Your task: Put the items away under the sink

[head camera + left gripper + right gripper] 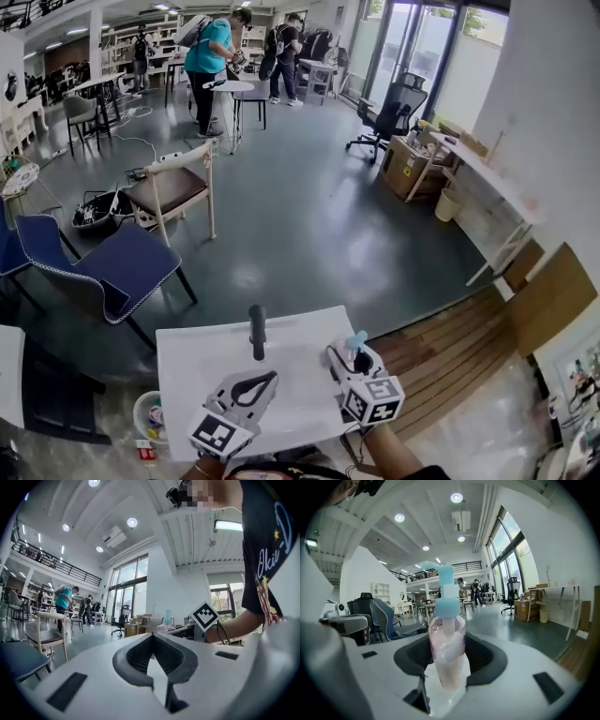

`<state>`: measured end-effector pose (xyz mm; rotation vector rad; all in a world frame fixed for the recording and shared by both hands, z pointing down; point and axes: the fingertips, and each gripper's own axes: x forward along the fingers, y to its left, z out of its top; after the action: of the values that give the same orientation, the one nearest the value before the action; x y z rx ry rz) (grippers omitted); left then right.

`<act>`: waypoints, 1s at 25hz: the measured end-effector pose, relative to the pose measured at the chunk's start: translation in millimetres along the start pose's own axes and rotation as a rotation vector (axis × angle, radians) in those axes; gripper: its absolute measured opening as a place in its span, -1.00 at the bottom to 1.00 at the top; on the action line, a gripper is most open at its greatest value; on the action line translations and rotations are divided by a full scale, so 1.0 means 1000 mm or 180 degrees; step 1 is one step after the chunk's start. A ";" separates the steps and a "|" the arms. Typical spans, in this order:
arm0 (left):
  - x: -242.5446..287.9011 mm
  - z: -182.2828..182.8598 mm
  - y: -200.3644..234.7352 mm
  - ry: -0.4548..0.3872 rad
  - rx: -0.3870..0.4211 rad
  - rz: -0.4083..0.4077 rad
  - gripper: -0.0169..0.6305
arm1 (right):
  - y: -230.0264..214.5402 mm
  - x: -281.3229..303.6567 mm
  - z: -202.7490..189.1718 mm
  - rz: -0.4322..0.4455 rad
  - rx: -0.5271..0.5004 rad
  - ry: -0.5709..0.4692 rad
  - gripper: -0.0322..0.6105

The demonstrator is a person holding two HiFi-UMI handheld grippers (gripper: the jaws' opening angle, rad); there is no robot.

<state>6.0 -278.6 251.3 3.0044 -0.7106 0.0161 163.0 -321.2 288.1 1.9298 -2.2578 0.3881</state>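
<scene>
A clear pump bottle (447, 648) of pink liquid with a light-blue pump stands upright between the jaws of my right gripper (449, 660), which is shut on it. In the head view the right gripper (352, 361) holds the bottle (356, 340) over the right end of the white sink top (291, 361). My left gripper (251, 386) hovers over the middle of the top, just in front of the black faucet (257, 331). Its jaws meet at the tips with nothing between them (153, 635). From the left gripper view the bottle (167, 620) shows to the right.
A blue chair (112, 267) and a wooden chair (173, 187) stand beyond the sink on the dark floor. A small white bin (150, 415) sits on the floor at the sink's left. Wooden flooring (450, 347) lies to the right. People stand far back.
</scene>
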 end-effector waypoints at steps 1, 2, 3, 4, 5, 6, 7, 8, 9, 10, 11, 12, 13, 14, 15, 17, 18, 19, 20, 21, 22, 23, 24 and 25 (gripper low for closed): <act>-0.002 0.002 0.002 -0.0010 0.0022 0.0002 -0.93 | 0.003 -0.001 0.003 0.0008 0.0008 -0.0019 -0.25; -0.004 0.003 0.003 -0.0014 0.0038 0.0008 -0.93 | 0.006 -0.001 0.006 0.0018 0.0016 -0.0037 -0.25; -0.006 0.003 0.004 -0.0012 0.0048 0.0016 -0.93 | 0.009 -0.003 0.008 0.0029 0.0023 -0.0052 -0.25; -0.008 0.003 0.005 -0.0007 0.0050 0.0023 -0.93 | 0.012 -0.004 0.010 0.0043 0.0032 -0.0062 -0.25; -0.010 0.002 0.005 -0.0002 0.0042 0.0030 -0.93 | 0.016 -0.007 0.010 0.0062 0.0047 -0.0066 -0.25; -0.012 0.001 0.004 0.0000 0.0030 0.0040 -0.93 | 0.018 -0.010 0.010 0.0084 0.0064 -0.0067 -0.25; -0.013 0.001 0.002 -0.0002 0.0023 0.0051 -0.93 | 0.021 -0.014 0.009 0.0107 0.0079 -0.0068 -0.25; -0.014 0.001 0.000 -0.0009 0.0022 0.0065 -0.93 | 0.022 -0.018 0.008 0.0129 0.0087 -0.0073 -0.25; -0.015 0.001 -0.001 -0.0019 0.0028 0.0081 -0.93 | 0.023 -0.022 0.008 0.0149 0.0086 -0.0082 -0.25; -0.015 0.001 -0.002 -0.0024 0.0038 0.0096 -0.93 | 0.024 -0.024 0.008 0.0167 0.0078 -0.0089 -0.25; -0.016 0.001 -0.002 -0.0024 0.0048 0.0109 -0.93 | 0.025 -0.027 0.007 0.0182 0.0069 -0.0090 -0.25; -0.016 0.000 -0.004 -0.0022 0.0051 0.0119 -0.93 | 0.025 -0.030 0.006 0.0196 0.0062 -0.0085 -0.25; -0.017 -0.001 -0.007 -0.0022 0.0046 0.0128 -0.93 | 0.026 -0.033 0.005 0.0210 0.0057 -0.0076 -0.25; -0.018 -0.002 -0.011 -0.0022 0.0036 0.0136 -0.93 | 0.026 -0.038 0.003 0.0222 0.0053 -0.0069 -0.25; -0.019 -0.002 -0.016 -0.0023 0.0026 0.0146 -0.93 | 0.025 -0.043 0.002 0.0233 0.0051 -0.0067 -0.25; -0.021 -0.004 -0.025 -0.0020 0.0018 0.0184 -0.93 | 0.025 -0.053 0.001 0.0260 0.0049 -0.0076 -0.25; -0.022 -0.004 -0.028 -0.0014 0.0023 0.0210 -0.93 | 0.025 -0.057 0.002 0.0282 0.0045 -0.0081 -0.25; -0.023 -0.004 -0.032 -0.0007 0.0035 0.0230 -0.93 | 0.026 -0.060 0.002 0.0307 0.0037 -0.0082 -0.25; -0.023 -0.004 -0.037 -0.0002 0.0050 0.0239 -0.93 | 0.026 -0.064 0.002 0.0332 0.0027 -0.0078 -0.25; -0.023 -0.004 -0.043 -0.0001 0.0065 0.0238 -0.93 | 0.025 -0.070 0.003 0.0352 0.0017 -0.0074 -0.25; -0.023 -0.004 -0.051 -0.0002 0.0077 0.0233 -0.93 | 0.024 -0.076 0.003 0.0364 0.0010 -0.0075 -0.25; -0.023 -0.004 -0.058 -0.0003 0.0082 0.0234 -0.93 | 0.021 -0.083 0.003 0.0370 0.0006 -0.0081 -0.25; -0.023 -0.004 -0.064 -0.0004 0.0079 0.0246 -0.93 | 0.020 -0.089 0.002 0.0378 0.0003 -0.0092 -0.25; -0.023 -0.005 -0.070 -0.0008 0.0070 0.0268 -0.93 | 0.019 -0.095 0.001 0.0392 -0.0001 -0.0103 -0.25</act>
<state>16.8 -206.0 252.4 2.9935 -0.8421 0.0240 160.2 -228.5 258.8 1.8150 -2.4047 0.3739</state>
